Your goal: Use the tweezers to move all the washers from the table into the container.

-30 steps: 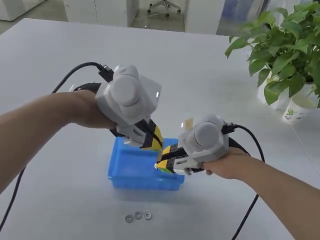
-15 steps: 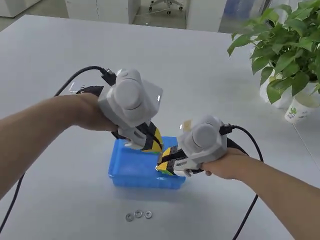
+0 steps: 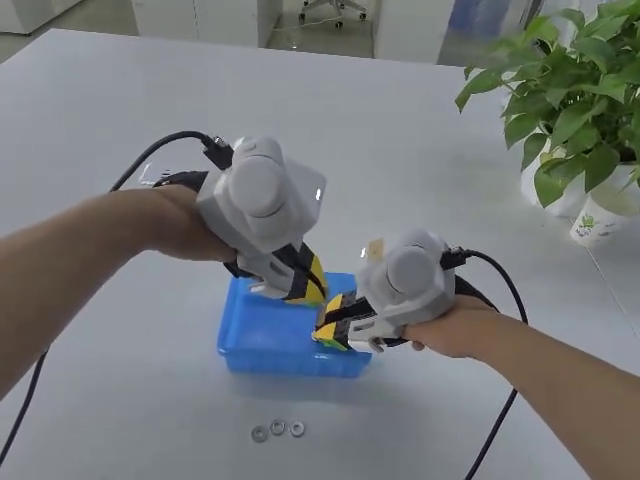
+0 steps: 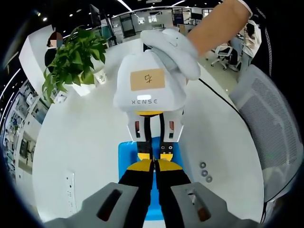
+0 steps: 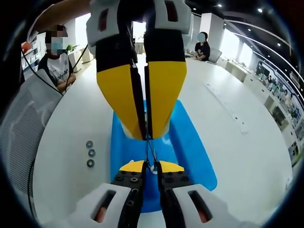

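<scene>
The blue container sits on the white table with both grippers over it, jaw tips facing each other. My left gripper comes in from the upper left and my right gripper from the right. In the right gripper view the thin metal tweezers run from the left gripper's yellow jaws down into my right gripper. Both pairs of jaws look shut on the tweezers. My left gripper meets the other one's tips above the container. Three washers lie in a row in front of the container; these washers are beside it.
A potted green plant stands at the table's far right. Black cables trail from both grippers across the table. A thin strip lies on the table beyond the container. People sit at the room's edge, and an office chair stands past the table.
</scene>
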Demonstrator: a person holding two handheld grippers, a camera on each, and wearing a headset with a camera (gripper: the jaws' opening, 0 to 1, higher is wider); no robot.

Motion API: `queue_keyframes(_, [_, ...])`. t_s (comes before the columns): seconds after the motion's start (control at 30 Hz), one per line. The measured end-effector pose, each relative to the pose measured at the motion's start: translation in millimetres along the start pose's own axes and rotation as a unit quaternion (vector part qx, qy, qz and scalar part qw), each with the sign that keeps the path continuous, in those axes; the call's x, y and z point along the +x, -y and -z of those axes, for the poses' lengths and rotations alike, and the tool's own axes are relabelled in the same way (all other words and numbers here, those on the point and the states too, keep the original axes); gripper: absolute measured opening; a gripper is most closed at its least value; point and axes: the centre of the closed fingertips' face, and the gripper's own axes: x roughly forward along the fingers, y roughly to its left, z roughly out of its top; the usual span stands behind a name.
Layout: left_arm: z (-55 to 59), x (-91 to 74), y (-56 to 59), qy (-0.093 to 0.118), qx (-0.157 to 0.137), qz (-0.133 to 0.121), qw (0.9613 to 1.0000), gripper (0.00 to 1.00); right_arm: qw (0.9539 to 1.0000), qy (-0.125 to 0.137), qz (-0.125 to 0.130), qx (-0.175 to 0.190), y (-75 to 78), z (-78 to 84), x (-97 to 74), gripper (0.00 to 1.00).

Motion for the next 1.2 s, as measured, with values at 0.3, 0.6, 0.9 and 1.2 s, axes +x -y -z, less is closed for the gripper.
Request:
queue_keyframes(0.3, [-7.9,-13.2,1.8,0.009,-0.006,-0.005,0.9999,0.06,0.9999,0.004,0.007,-0.014,-1.0,-12.7,-8.2,0.12])
queue_keyframes(0.6, [-16.7,-32.4,4.9,0.016,-0.009,-0.014,0.9997,0.05,0.9995,0.020,0.015,-0.017,-4.3,-29.9,-19.8,0.12])
queue_keyframes(0.9, [-23.9,-48.5,17.3,0.017,-0.003,-0.015,0.9997,0.05,0.9989,0.026,0.020,-0.035,-16.6,-42.1,-30.5,0.12])
queue_keyframes(1.2, [-27.8,-56.5,36.0,0.010,0.008,-0.011,0.9999,0.05,0.9982,0.029,0.024,-0.046,-36.0,-48.5,-37.0,0.12])
